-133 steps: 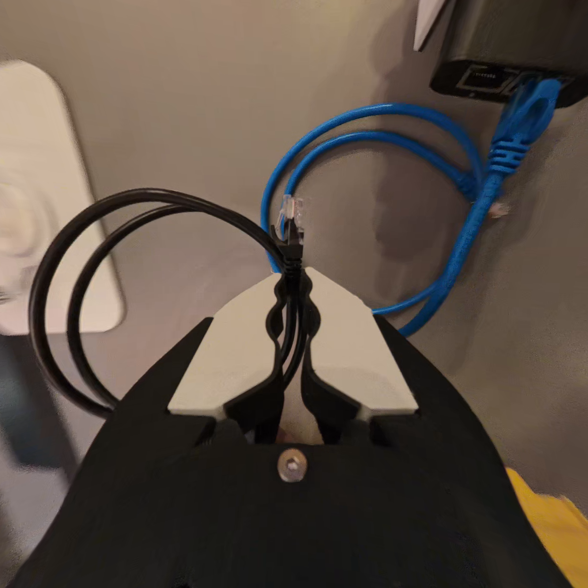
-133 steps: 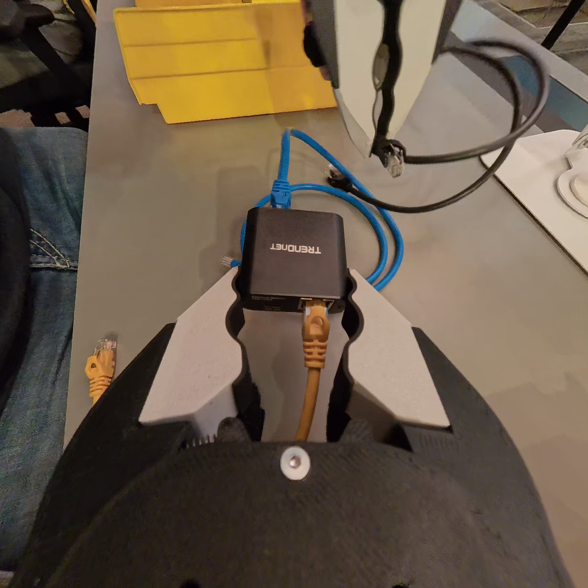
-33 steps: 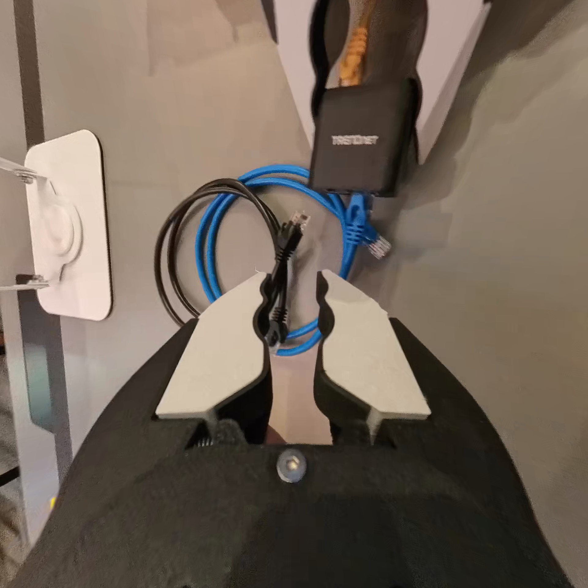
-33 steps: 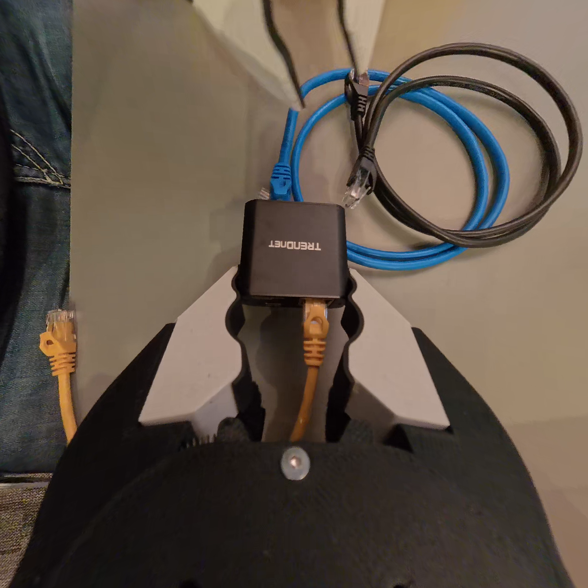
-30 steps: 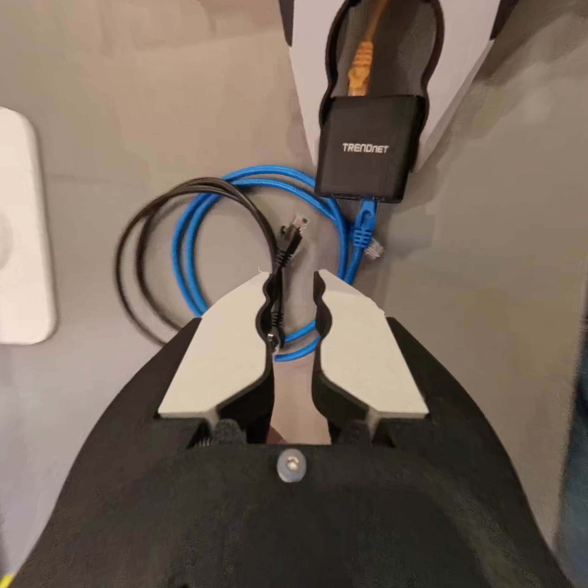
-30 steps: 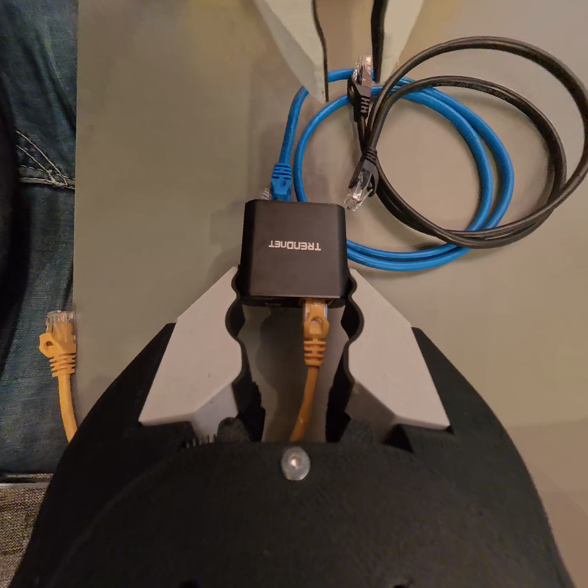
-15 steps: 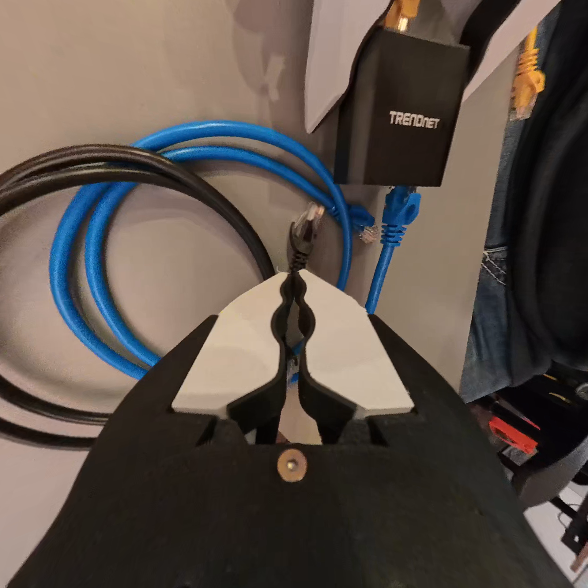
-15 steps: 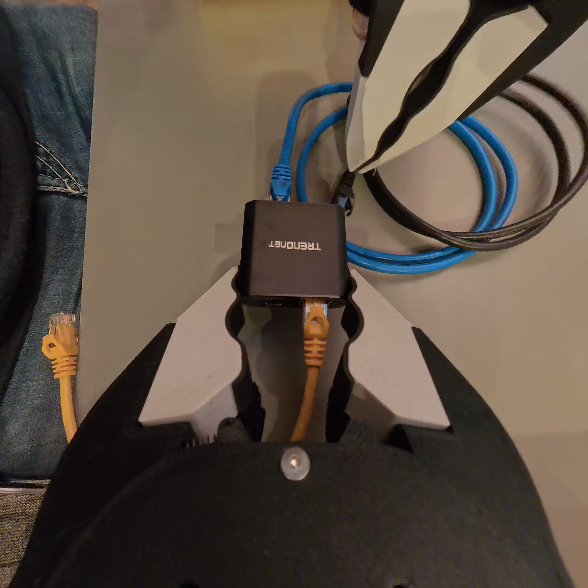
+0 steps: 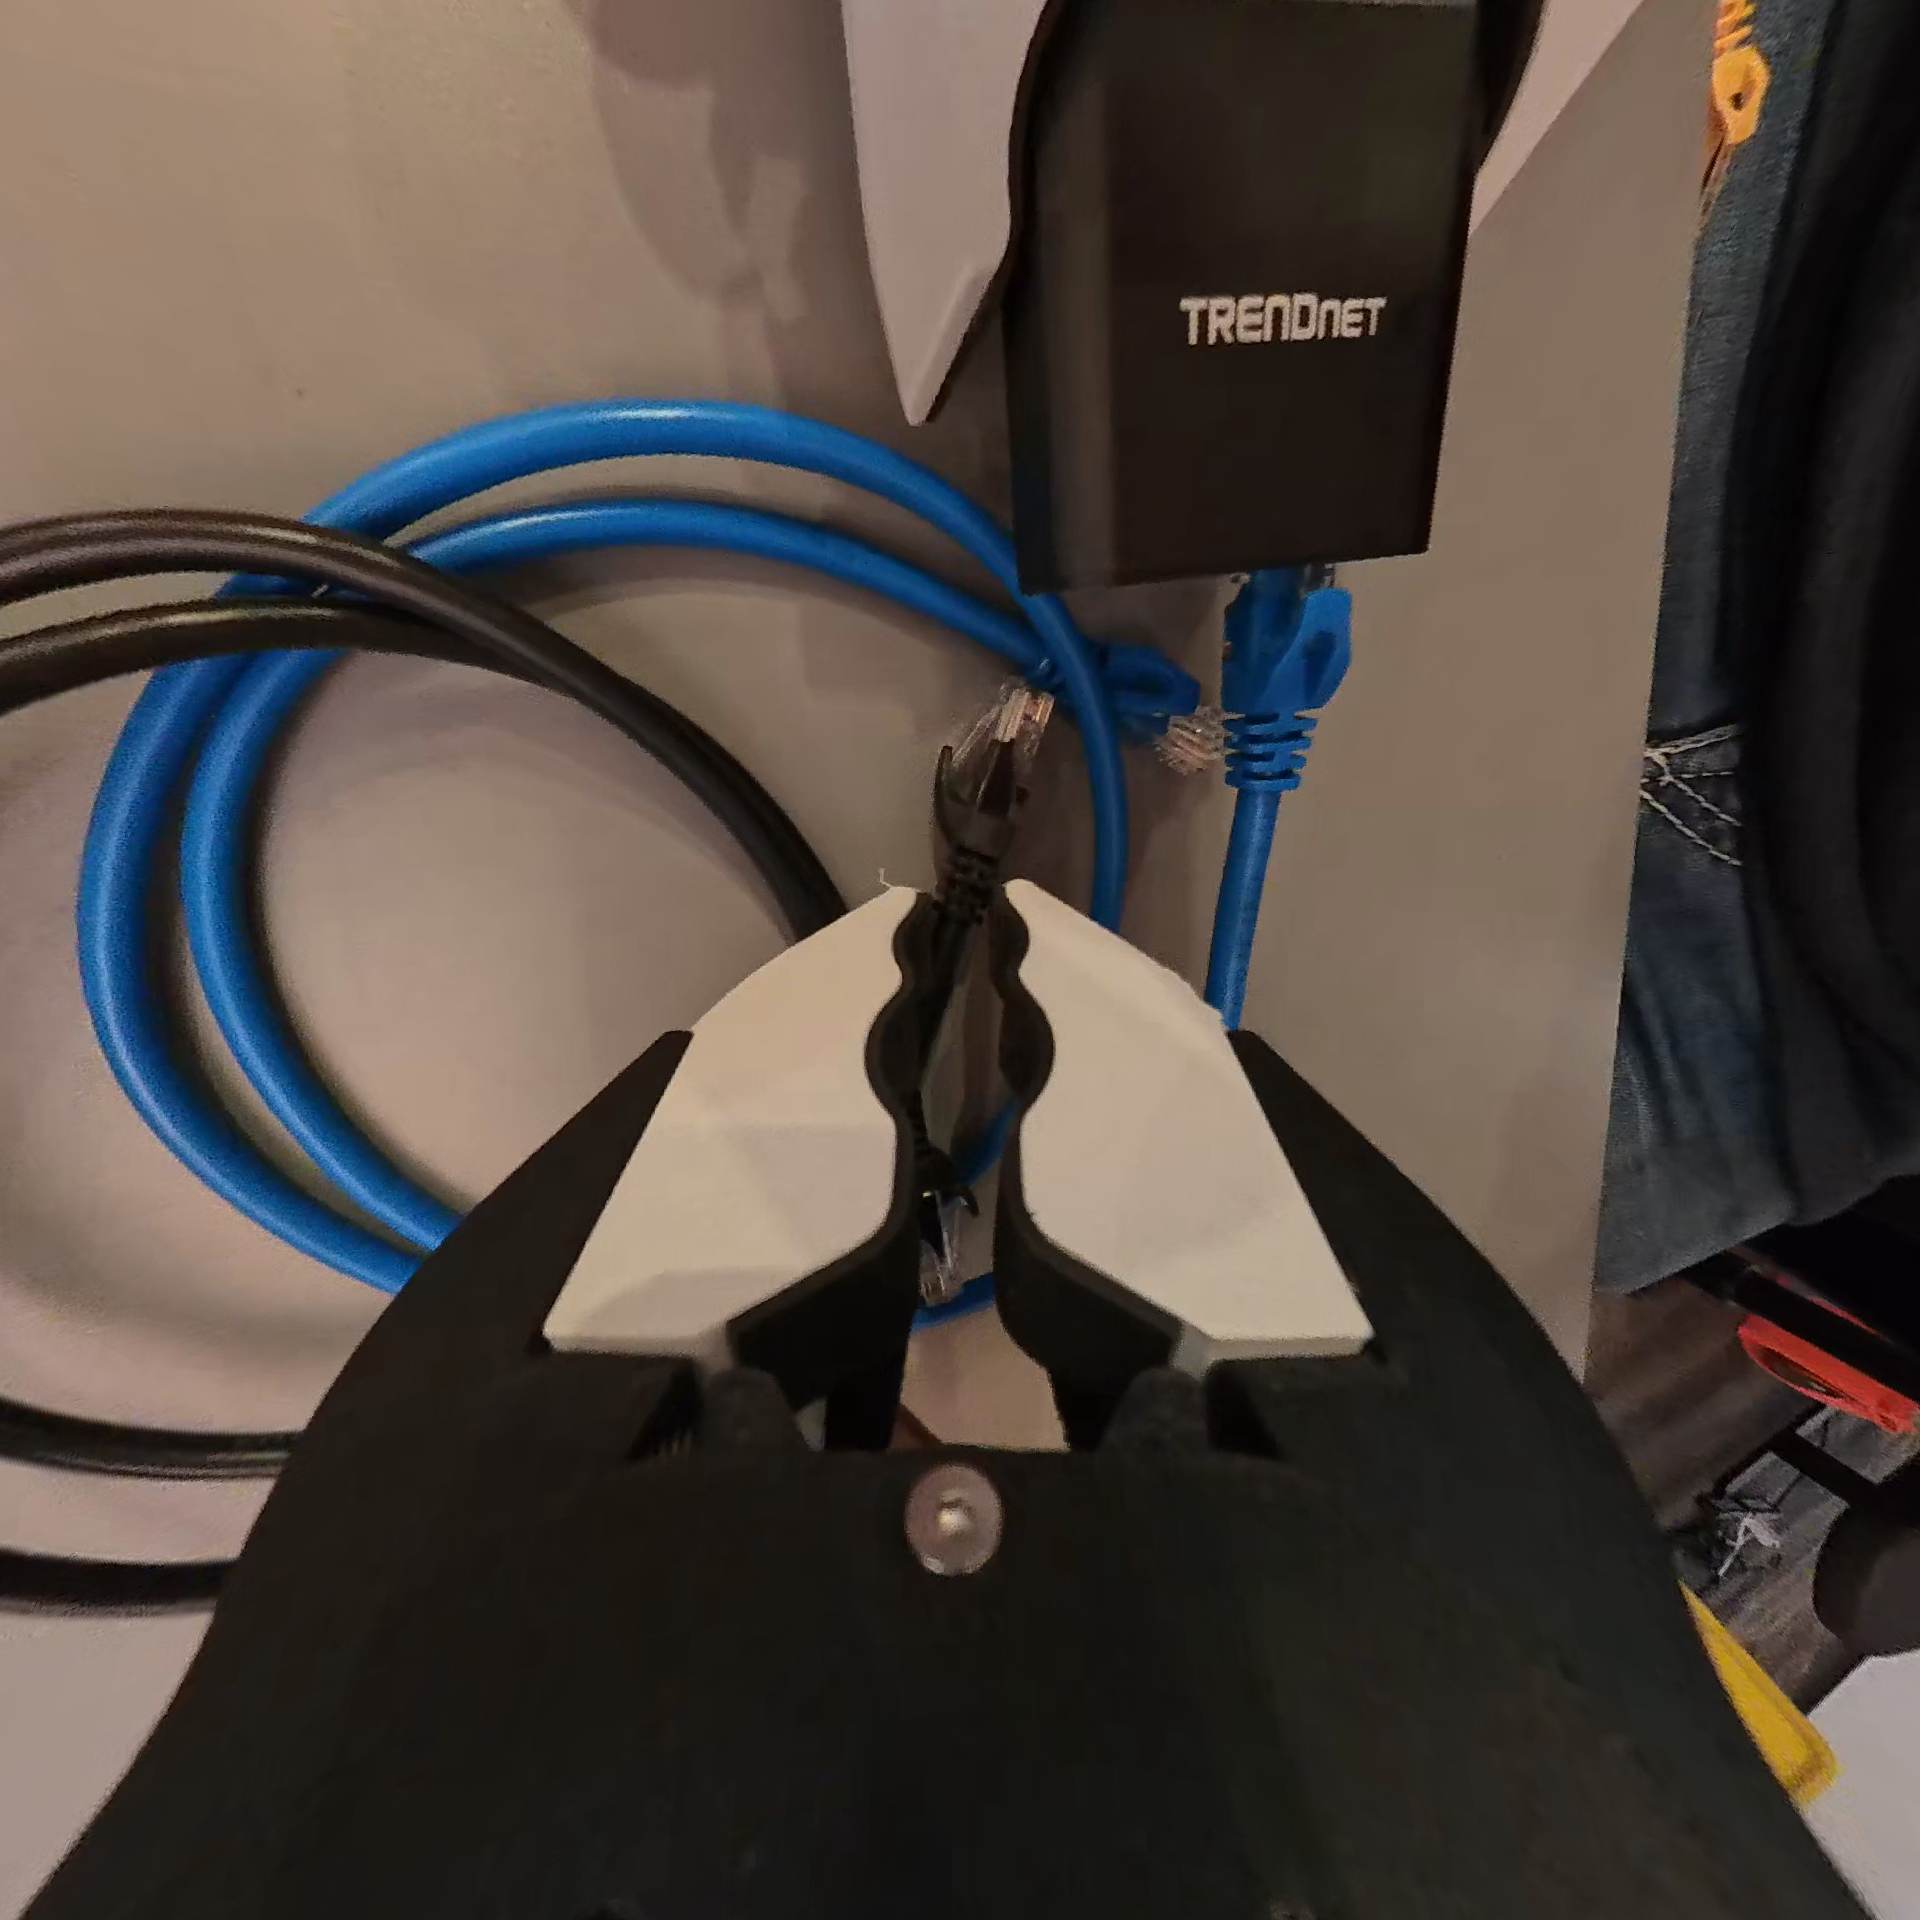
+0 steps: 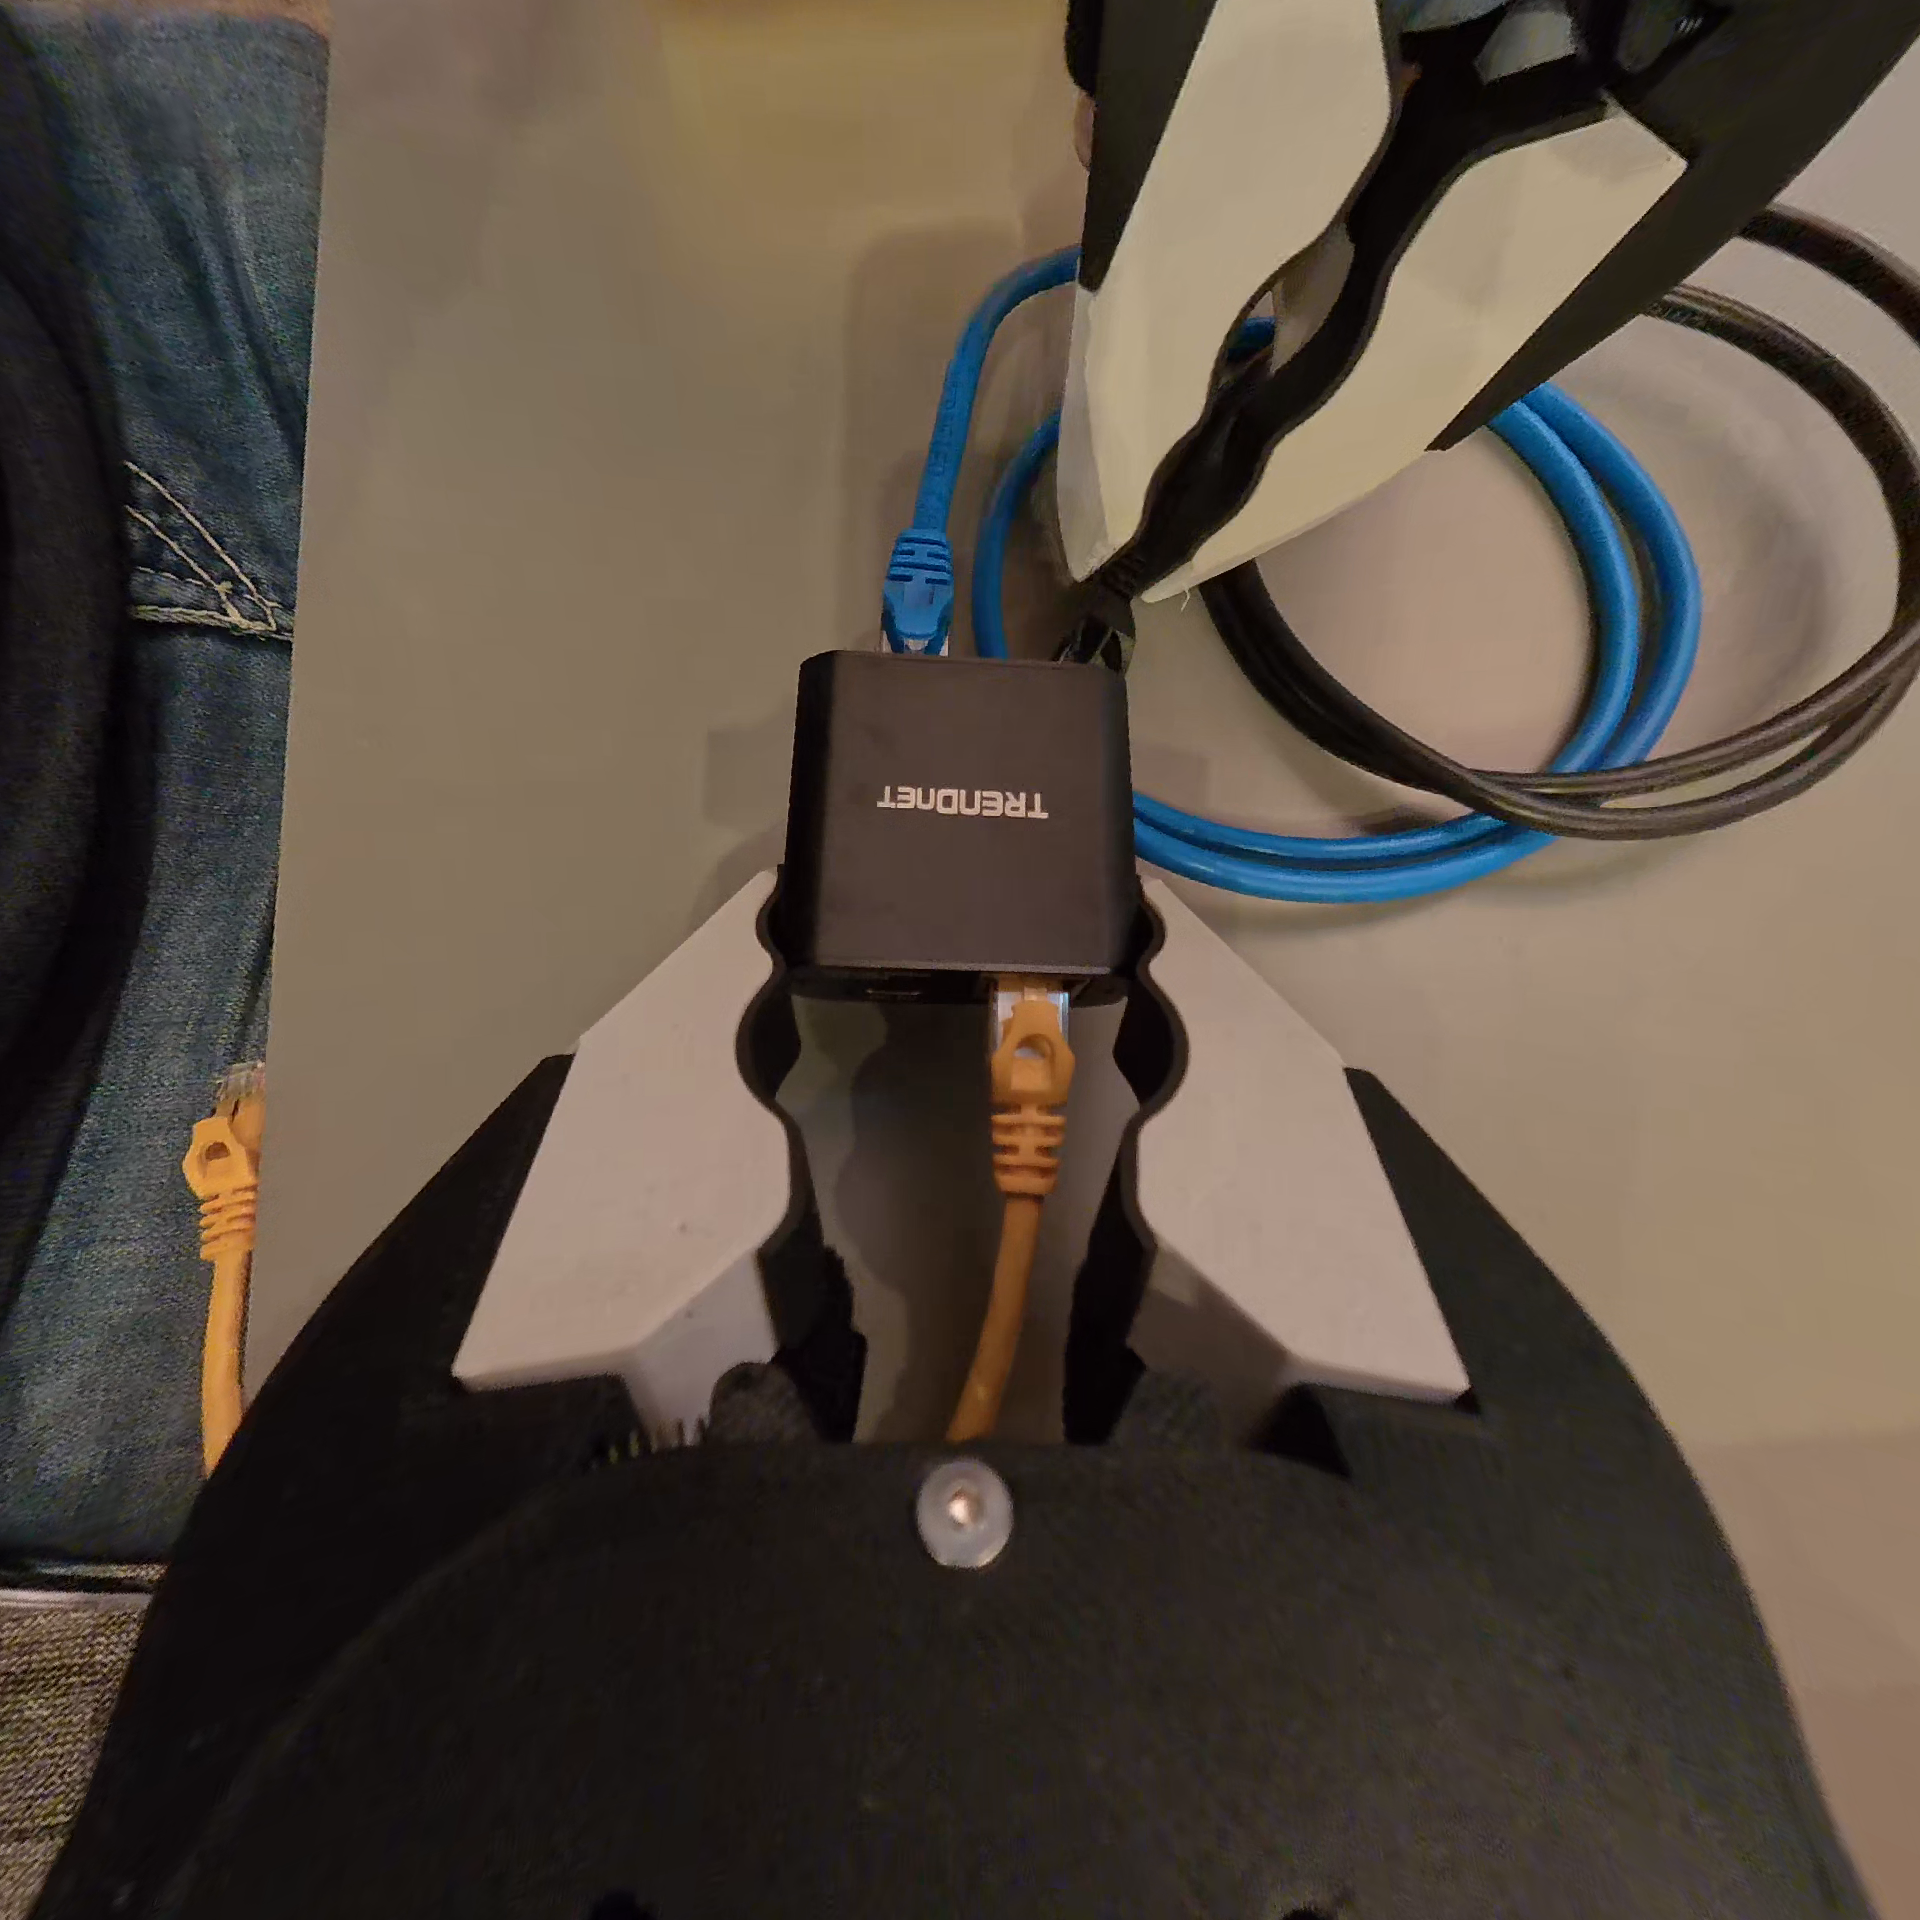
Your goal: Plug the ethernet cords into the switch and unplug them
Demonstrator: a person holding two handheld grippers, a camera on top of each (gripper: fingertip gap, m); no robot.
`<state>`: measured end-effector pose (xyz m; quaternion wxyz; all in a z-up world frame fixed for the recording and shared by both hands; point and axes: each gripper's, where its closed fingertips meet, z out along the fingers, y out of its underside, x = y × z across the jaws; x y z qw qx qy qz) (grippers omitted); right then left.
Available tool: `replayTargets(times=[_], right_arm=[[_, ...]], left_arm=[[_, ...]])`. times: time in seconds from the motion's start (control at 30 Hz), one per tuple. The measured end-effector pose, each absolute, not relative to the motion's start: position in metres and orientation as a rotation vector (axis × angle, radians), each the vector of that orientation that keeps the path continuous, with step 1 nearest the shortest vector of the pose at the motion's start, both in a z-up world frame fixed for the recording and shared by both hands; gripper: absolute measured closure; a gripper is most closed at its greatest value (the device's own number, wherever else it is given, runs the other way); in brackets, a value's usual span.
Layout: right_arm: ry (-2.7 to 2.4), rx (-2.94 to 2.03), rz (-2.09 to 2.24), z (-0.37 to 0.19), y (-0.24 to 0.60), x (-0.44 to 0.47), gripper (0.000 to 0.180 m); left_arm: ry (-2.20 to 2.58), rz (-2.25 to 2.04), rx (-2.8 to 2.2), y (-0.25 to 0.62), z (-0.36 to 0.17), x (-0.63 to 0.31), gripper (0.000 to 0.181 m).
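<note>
My right gripper is shut on the black switch, holding it by its sides on the grey table. An orange cord is plugged into the switch's near side. A blue cord plug is plugged into its far side; it also shows in the left wrist view. My left gripper is shut on the black cord just behind its plug, which points at the switch from a short way off. In the right wrist view the left gripper sits just beyond the switch's far right corner.
The blue cord's coil and the black cord's loops lie on the table. The blue cord's free plug lies near the switch. A loose orange plug hangs by the table edge beside a person's jeans.
My left gripper was open over the black cord a second ago; it has since shut on it behind the plug and moved closer to the switch. The right gripper and switch have stayed put.
</note>
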<state>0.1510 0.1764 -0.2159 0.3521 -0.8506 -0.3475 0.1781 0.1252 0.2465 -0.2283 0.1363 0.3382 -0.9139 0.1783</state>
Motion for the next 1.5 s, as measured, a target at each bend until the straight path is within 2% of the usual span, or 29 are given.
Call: replayTargets(times=[0.03, 0.2, 0.43, 0.57, 0.67, 0.77, 1.07, 1.37, 1.43, 1.5], right_arm=[[-0.901, -2.200, 0.461, -0.216, 0.176, 0.151, 0.119], [-0.887, -2.188, 0.465, -0.214, 0.178, 0.152, 0.119], [-0.834, -2.154, 0.526, -0.206, 0.180, 0.153, 0.119], [-0.825, -2.151, 0.534, -0.203, 0.180, 0.152, 0.119], [-0.846, -2.174, 0.508, -0.207, 0.179, 0.151, 0.119], [-0.858, -2.187, 0.493, -0.210, 0.177, 0.150, 0.119], [-0.874, -2.193, 0.486, -0.214, 0.176, 0.150, 0.119], [-0.855, -2.172, 0.495, -0.208, 0.175, 0.150, 0.119], [-0.856, -2.172, 0.495, -0.208, 0.175, 0.151, 0.119], [-0.855, -2.171, 0.500, -0.208, 0.175, 0.151, 0.119]], left_arm=[[-2.646, 0.515, 0.966, 0.246, -0.228, 0.125, 0.172], [-2.775, 0.457, 0.935, 0.250, -0.228, 0.130, 0.172], [-3.307, 0.385, 0.925, 0.251, -0.202, 0.151, 0.173], [-3.717, -0.035, 0.721, 0.263, -0.196, 0.156, 0.173], [-3.841, -0.287, 0.625, 0.272, -0.199, 0.159, 0.172], [-3.858, -0.529, 0.518, 0.288, -0.209, 0.159, 0.172], [-3.733, -0.806, 0.436, 0.297, -0.224, 0.141, 0.172], [-3.631, -0.330, 0.943, 0.303, -0.206, 0.137, 0.168], [-3.571, -0.158, 1.086, 0.304, -0.197, 0.136, 0.160], [-3.432, 0.096, 1.274, 0.303, -0.190, 0.135, 0.160]])
